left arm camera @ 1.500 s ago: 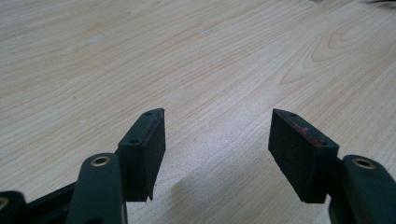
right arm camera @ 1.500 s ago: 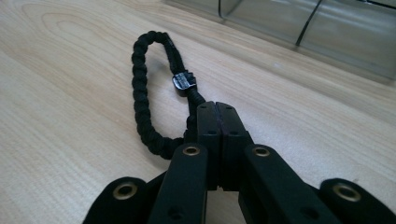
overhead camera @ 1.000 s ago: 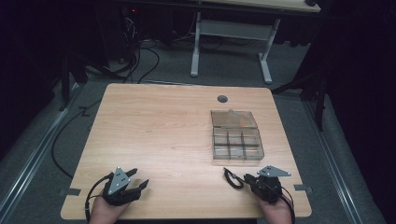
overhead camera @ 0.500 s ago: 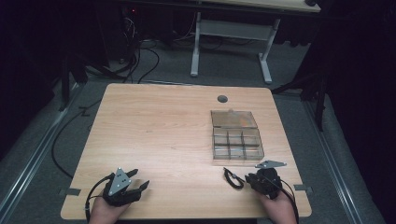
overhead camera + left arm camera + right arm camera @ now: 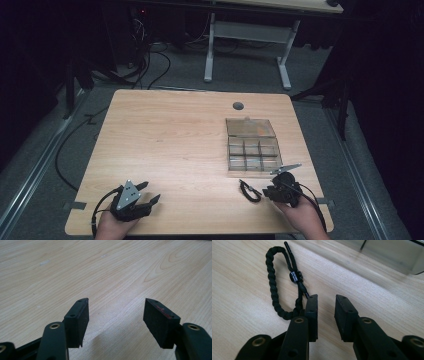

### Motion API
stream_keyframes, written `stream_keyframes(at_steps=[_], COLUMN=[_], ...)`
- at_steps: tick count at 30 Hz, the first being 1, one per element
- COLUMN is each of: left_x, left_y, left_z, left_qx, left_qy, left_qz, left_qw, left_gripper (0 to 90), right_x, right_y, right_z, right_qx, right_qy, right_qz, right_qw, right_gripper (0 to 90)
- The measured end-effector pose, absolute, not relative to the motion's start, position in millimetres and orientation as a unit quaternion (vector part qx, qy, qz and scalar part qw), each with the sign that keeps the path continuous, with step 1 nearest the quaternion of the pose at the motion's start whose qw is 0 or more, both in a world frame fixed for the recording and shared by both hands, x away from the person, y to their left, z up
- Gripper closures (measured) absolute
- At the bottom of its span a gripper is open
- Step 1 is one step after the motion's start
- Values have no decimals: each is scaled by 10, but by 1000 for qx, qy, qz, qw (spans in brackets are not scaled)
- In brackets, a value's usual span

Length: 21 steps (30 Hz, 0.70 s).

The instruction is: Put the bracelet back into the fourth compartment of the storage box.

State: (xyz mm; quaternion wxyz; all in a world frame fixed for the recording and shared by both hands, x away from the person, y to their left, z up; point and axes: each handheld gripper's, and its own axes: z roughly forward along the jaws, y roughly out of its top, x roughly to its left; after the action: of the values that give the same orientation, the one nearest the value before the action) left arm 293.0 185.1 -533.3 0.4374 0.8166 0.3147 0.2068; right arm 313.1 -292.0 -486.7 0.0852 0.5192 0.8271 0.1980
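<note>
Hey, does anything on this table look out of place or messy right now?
Only one thing: a black braided bracelet lies loose on the wooden table, outside the clear compartment box, just in front of the right tongs. The box sits square and looks empty, though its compartments are hard to read. Nothing looks spilled or damaged.

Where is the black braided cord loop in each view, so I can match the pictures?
High view: black braided cord loop lies near the front edge, just left of the right tongs.
Left gripper view: not in it.
Right gripper view: upper left, beside the tongs' left jaw.
Shared landmark: clear compartment box.
</note>
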Motion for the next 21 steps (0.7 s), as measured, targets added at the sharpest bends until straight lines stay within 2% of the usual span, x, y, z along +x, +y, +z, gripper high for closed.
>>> stream_keyframes(at_steps=[21], left_x=[2923], left_y=[1846], left_z=[-5333], left_qx=[821], left_qy=[311], left_qz=[205], left_qw=[434], left_gripper=[377], right_x=[3331], right_y=[-2856], right_z=[-4729], right_qx=[494], right_qy=[860], right_qz=[122], right_qw=[33], right_gripper=[640])
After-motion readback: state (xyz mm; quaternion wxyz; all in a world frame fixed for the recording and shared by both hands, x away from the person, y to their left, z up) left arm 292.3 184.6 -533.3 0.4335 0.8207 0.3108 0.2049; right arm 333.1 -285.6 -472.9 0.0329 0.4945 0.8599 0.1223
